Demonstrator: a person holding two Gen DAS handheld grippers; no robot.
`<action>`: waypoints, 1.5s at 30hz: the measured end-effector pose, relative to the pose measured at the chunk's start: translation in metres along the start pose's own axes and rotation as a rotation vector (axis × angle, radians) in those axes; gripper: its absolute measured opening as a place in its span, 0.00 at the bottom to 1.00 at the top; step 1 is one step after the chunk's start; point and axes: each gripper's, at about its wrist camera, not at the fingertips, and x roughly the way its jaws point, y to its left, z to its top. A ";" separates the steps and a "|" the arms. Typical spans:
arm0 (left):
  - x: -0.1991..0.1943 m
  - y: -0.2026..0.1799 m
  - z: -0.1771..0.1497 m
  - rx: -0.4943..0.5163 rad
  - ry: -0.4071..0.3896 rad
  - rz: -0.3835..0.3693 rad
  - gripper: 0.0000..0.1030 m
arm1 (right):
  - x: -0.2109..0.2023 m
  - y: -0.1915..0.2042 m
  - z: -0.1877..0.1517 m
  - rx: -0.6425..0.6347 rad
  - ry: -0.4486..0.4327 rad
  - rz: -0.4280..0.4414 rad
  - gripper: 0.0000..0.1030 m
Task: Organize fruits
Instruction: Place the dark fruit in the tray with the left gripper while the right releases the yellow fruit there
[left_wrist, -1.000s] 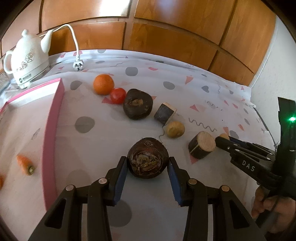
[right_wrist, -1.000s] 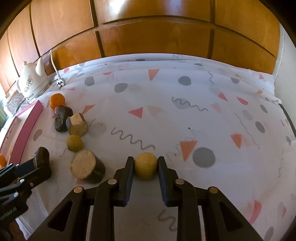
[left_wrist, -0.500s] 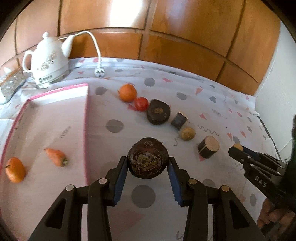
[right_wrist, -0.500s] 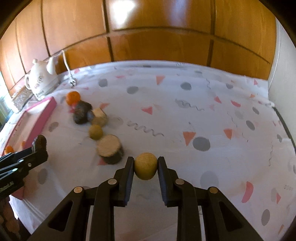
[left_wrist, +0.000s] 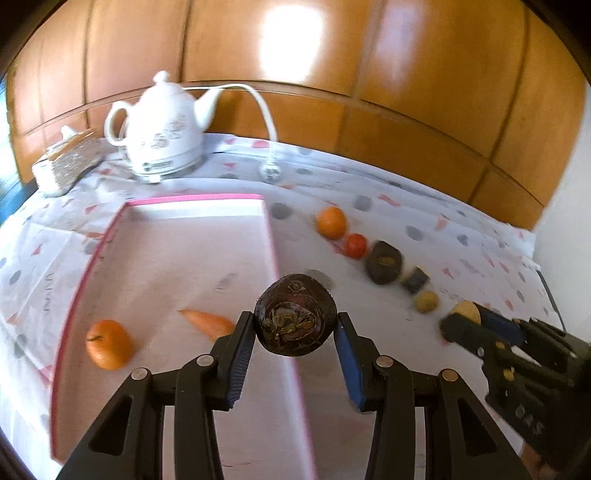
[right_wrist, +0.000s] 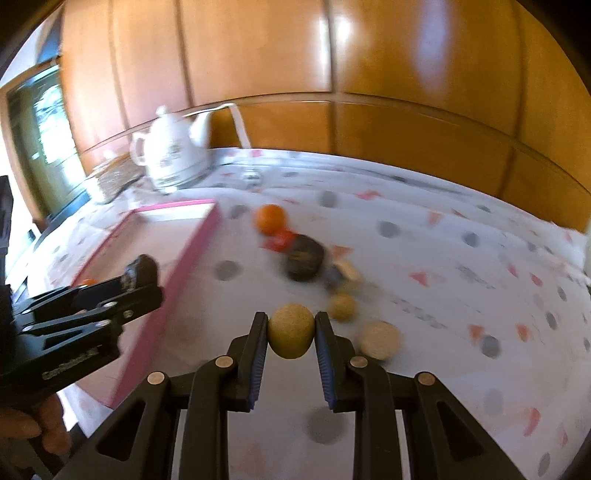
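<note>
My left gripper (left_wrist: 295, 328) is shut on a dark brown round fruit (left_wrist: 295, 319), held in the air above the right rim of the pink-edged tray (left_wrist: 271, 236). The tray holds an orange (left_wrist: 109, 345) and a carrot (left_wrist: 208, 321). My right gripper (right_wrist: 291, 330) is shut on a small yellow-tan round fruit (right_wrist: 291, 331), lifted above the tablecloth right of the tray (right_wrist: 192, 243). It shows at the right of the left wrist view (left_wrist: 467, 314). On the cloth lie an orange (left_wrist: 331, 221), a tomato (left_wrist: 355, 245), a dark fruit (left_wrist: 383, 262) and a small yellow fruit (left_wrist: 426, 301).
A white kettle (left_wrist: 162, 129) with its cord stands behind the tray, with a box (left_wrist: 66, 160) to its left. A dark block (left_wrist: 417, 279) and a log piece (right_wrist: 380, 339) lie among the fruits. Wood panels close the back.
Both grippers have risen and swung left with their fruits. The left one now hangs over the tray's right rim; the right one has come closer to the tray.
</note>
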 end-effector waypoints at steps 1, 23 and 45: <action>0.000 0.008 0.002 -0.017 -0.003 0.015 0.43 | 0.001 0.009 0.002 -0.014 0.000 0.019 0.25; -0.006 0.117 0.012 -0.223 -0.017 0.205 0.59 | 0.048 0.125 0.025 -0.121 0.112 0.284 0.32; -0.022 0.080 -0.015 -0.150 -0.013 0.169 0.63 | 0.031 0.077 0.001 0.004 0.092 0.134 0.32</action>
